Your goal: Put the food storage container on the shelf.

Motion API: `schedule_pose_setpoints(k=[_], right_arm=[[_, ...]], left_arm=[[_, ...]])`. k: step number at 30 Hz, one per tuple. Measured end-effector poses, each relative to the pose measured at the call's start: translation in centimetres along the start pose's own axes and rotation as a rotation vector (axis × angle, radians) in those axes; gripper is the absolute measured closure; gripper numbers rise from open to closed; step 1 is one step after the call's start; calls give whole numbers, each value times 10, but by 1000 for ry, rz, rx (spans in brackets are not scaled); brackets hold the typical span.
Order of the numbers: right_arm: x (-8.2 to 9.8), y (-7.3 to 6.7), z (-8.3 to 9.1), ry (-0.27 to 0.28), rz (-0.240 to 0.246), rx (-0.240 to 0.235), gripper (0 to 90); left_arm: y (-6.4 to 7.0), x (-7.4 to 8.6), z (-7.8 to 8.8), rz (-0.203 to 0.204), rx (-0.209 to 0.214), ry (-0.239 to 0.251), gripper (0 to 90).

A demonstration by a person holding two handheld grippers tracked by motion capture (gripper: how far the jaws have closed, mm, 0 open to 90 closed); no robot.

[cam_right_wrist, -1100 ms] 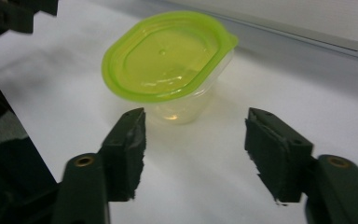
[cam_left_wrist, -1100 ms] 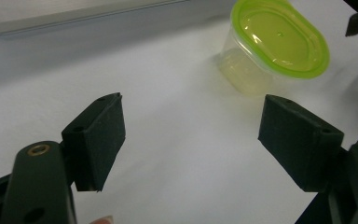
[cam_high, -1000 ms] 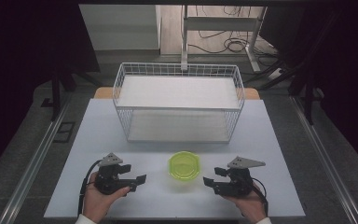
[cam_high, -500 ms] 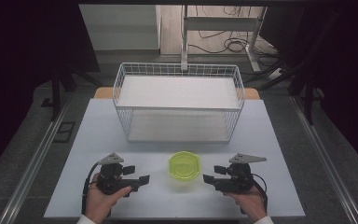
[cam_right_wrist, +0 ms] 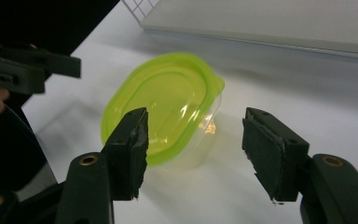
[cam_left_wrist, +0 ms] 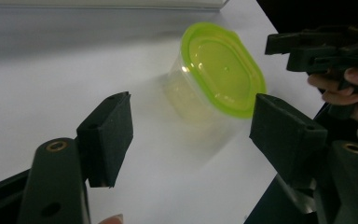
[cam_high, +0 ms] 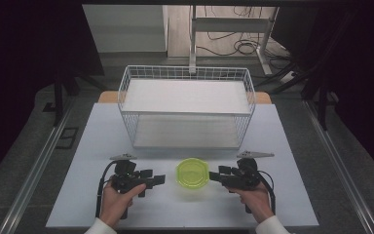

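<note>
From the high view, I hold my left gripper and my right gripper low over the white table, pointed toward each other. Between them sits a small clear container with a green lid, upright on the table, near both sets of jaws but touching neither. Beyond it, toward the far side of the table, stands a white wire basket with a flat white panel lying across its top. My left hand and right hand grip the handles, cables trailing back from each.

In the left gripper view, my left gripper has its jaws spread wide apart with nothing between them. The green-lidded container lies ahead, just past the jaw tips, resting on the table. My right gripper shows beyond it at the upper right, with my fingers around it.

In the right gripper view, my right gripper also has its jaws parted and empty. The container sits just ahead of them, its lid partly behind my left-hand jaw in this frame. The basket's edge shows at the top, and my left gripper reaches in from the left.
</note>
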State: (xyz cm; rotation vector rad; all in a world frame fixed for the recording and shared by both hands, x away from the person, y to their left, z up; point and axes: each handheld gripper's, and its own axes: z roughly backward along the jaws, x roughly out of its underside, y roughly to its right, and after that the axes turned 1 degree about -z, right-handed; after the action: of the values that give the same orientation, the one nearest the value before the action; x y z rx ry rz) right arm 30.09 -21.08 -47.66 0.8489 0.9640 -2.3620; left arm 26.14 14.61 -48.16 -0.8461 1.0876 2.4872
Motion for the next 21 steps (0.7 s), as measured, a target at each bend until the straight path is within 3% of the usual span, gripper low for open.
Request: schedule_pose_setpoints(k=[2, 7, 13, 16, 21], right_arm=[[-5, 5, -8, -8, -33, -15, 427], [-7, 10, -19, -25, -61, -34, 460], [-4, 10, -21, -44, -69, -37, 493], [-3, 12, -23, -52, -80, -45, 518], [-3, 14, -25, -57, -97, -59, 547]], left_arm=[[-1, -4, -8, 3, 5, -7, 311], [-9, -8, -27, 85, 72, -28, 357], [-13, -7, -34, 100, 71, -42, 404], [-16, -7, -41, 125, 109, -44, 445], [-17, -7, -49, 131, 134, -63, 527]])
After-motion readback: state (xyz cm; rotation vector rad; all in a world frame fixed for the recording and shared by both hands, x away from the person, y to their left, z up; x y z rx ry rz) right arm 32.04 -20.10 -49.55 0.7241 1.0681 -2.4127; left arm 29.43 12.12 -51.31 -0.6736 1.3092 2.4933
